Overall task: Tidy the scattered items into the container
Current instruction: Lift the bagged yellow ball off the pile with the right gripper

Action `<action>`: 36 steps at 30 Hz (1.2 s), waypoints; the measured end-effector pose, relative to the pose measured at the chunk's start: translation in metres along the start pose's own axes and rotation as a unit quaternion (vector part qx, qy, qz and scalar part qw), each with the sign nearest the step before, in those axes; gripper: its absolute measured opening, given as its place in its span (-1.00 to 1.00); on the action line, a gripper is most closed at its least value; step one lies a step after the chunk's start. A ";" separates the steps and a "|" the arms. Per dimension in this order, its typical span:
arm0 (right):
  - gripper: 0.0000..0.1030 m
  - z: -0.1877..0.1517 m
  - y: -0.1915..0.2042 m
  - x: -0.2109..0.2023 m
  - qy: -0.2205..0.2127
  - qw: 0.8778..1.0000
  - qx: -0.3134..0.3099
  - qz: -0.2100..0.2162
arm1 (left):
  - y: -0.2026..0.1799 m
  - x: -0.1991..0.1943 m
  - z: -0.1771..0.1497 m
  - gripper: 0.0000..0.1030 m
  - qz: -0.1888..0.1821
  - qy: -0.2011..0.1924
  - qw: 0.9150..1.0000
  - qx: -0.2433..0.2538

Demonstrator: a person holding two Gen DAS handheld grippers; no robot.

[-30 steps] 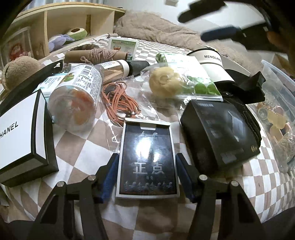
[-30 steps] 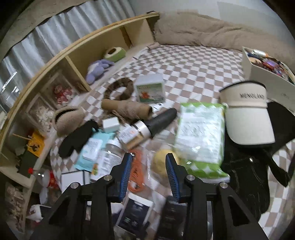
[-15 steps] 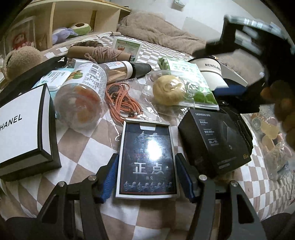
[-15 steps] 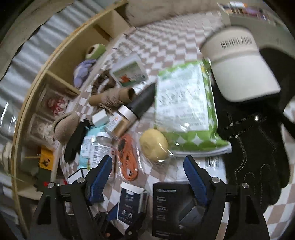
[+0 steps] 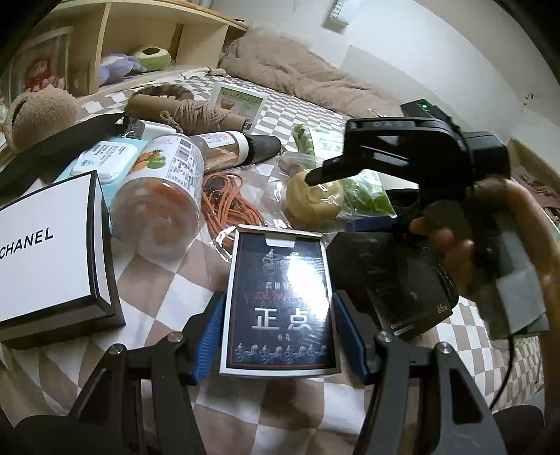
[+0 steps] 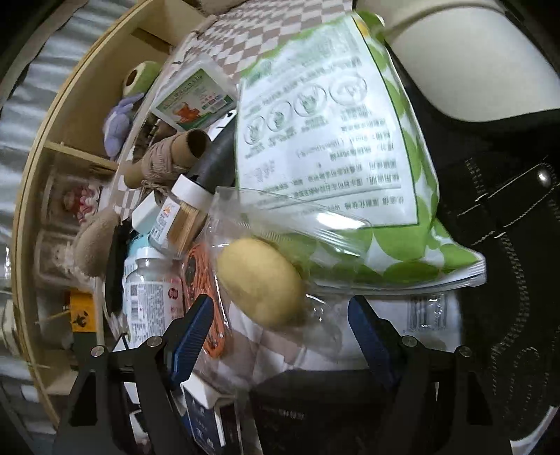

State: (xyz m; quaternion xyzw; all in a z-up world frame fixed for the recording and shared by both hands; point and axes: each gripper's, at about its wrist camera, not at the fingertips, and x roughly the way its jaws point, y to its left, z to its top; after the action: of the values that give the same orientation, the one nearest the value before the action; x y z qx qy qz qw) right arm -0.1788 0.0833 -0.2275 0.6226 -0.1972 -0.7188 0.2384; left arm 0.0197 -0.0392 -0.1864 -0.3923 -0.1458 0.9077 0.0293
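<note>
A dark playing-card box (image 5: 280, 304) sits between the blue pads of my left gripper (image 5: 278, 325), which is shut on its two long sides just above the checked bedspread. In the right wrist view a yellow bun in a clear bag (image 6: 260, 280) lies just ahead of my right gripper (image 6: 280, 332), whose jaws stand wide open on either side without touching it. From the left wrist view, the right gripper (image 5: 350, 199) hangs over the bun (image 5: 311, 199), held by a hand (image 5: 490, 238). The hand hides most of the container; its rim (image 5: 525, 154) shows at far right.
Around the card box lie a white Chanel box (image 5: 52, 252), a plastic jar (image 5: 161, 196), an orange cord (image 5: 227, 206) and a black box (image 5: 395, 280). A green-white pack (image 6: 332, 140), white visor (image 6: 472, 59) and black bag (image 6: 507, 245) lie beyond the bun. A wooden shelf (image 5: 140, 21) borders the bed.
My right gripper has dropped toward the bun, rolled, and spread its jaws much wider. The left gripper has kept the card box and barely shifted.
</note>
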 end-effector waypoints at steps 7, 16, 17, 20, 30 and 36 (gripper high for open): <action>0.28 -0.002 0.020 -0.007 0.003 0.999 -0.022 0.033 | 0.006 -0.006 0.002 0.18 -0.010 -0.005 1.000 -0.015; -0.35 0.003 0.058 0.006 -0.004 0.997 -0.075 -0.036 | 0.008 -0.007 0.003 0.18 -0.016 -0.004 1.000 -0.021; -0.35 0.004 0.060 0.008 -0.005 0.997 -0.074 -0.038 | 0.009 -0.007 0.002 0.18 -0.016 -0.004 1.000 -0.021; -0.35 0.007 0.060 0.012 -0.009 0.997 -0.065 -0.038 | 0.008 -0.007 0.002 0.18 -0.017 -0.003 1.000 -0.020; -0.34 0.014 0.049 0.025 -0.002 1.000 0.008 0.014 | 0.010 -0.004 0.002 0.18 -0.010 0.001 1.000 -0.025; -0.40 0.015 0.055 0.022 -0.022 1.000 -0.014 0.010 | 0.015 -0.005 0.002 0.18 -0.008 -0.002 0.999 -0.040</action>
State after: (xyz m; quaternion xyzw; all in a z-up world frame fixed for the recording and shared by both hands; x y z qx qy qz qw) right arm -0.1909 0.0254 -0.2106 0.6012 -0.1988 -0.7325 0.2500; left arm 0.0225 -0.0554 -0.1857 -0.3903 -0.1855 0.9016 0.0203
